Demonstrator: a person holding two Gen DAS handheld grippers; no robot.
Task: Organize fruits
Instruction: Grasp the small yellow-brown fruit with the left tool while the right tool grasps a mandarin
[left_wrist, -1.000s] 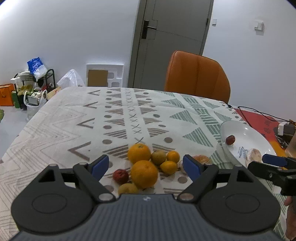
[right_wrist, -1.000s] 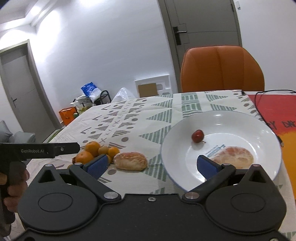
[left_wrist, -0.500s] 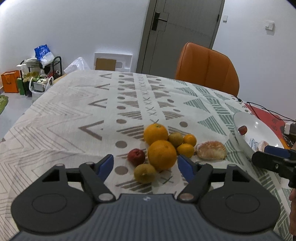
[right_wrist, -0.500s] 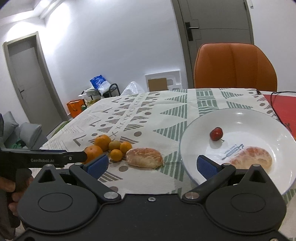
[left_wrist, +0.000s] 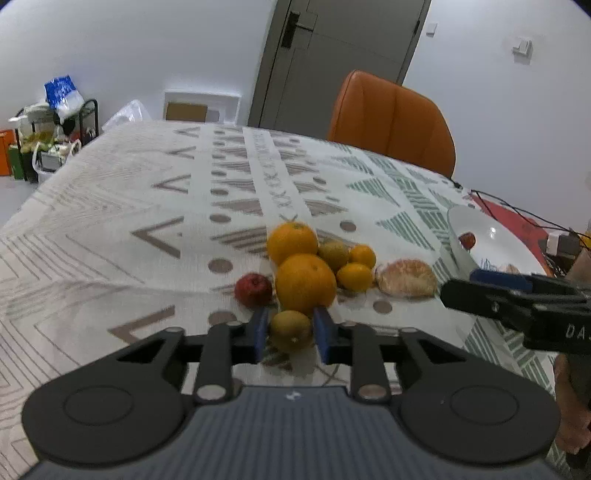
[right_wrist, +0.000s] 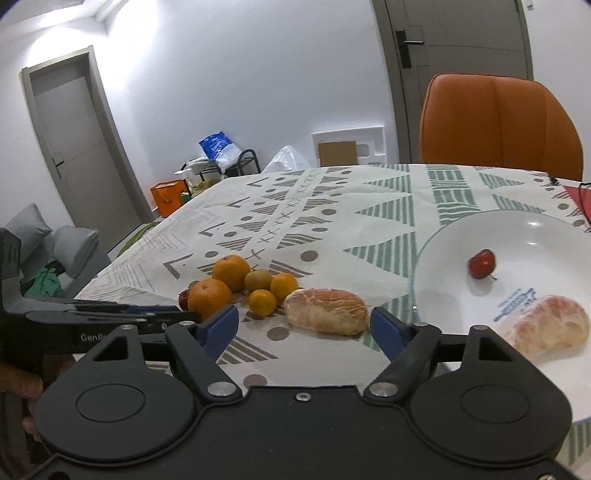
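Left tool (left_wrist: 287, 334): clenched on a small green-brown fruit (left_wrist: 290, 329), its blue pads pressed to both sides of it at the near end of the fruit pile.
Right tool (right_wrist: 301, 326): jaws closing, pads not yet touching anything; a peeled citrus piece (right_wrist: 326, 310) lies between and just beyond them on the cloth.
Fruit pile: just behind the held fruit sits a big orange (left_wrist: 305, 283), with a second orange (left_wrist: 291, 242) behind that; a dark red fruit (left_wrist: 253, 290) lies to the left, two small tangerines (left_wrist: 355, 276) and another greenish fruit (left_wrist: 333, 254) to the right, all touching or nearly so.
Plate (right_wrist: 454, 240): white, to the right of the pile, holding a small red fruit (right_wrist: 481, 263) and another peeled citrus piece (right_wrist: 550, 325); its left rim lies close to the right tool's right pad.
Worktop (left_wrist: 110, 206): covered by a patterned cloth, with wide bare room to the left of and behind the pile up to the far edge.
Far edge: an orange chair (left_wrist: 391, 123) stands against it.
Right edge: cables and a red mat (left_wrist: 513, 221) lie beyond the plate.
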